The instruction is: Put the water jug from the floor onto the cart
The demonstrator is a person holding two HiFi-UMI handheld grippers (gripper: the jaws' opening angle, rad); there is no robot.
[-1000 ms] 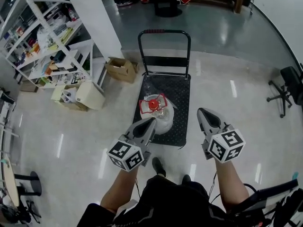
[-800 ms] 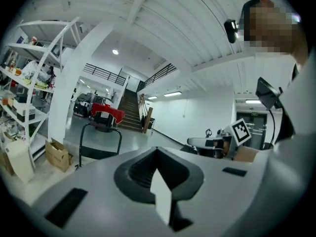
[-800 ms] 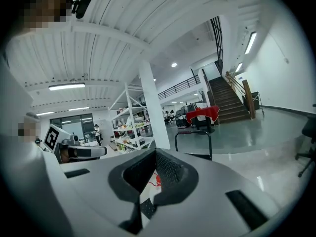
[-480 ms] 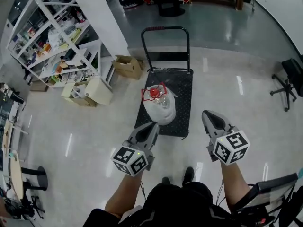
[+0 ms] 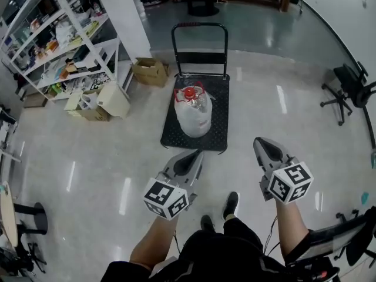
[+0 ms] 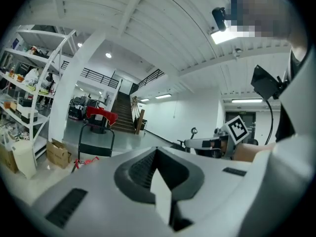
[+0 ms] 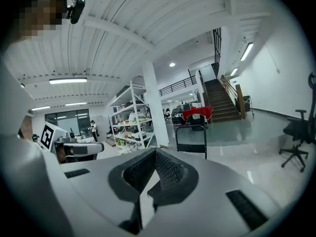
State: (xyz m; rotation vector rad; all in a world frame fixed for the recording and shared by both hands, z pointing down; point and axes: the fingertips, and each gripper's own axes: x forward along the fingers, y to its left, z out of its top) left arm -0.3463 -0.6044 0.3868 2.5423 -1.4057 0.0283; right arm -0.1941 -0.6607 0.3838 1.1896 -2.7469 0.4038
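Your left gripper (image 5: 195,154) has its jaws pressed together on nothing. The water jug (image 5: 192,115) stands upright on the cart (image 5: 220,123), well ahead of both grippers and nearer the left one. Your right gripper (image 5: 261,141) is likewise closed and empty.

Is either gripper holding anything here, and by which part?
Nothing is held. The left gripper and right gripper have their jaws together and empty; the water jug stands on the cart, apart from both.
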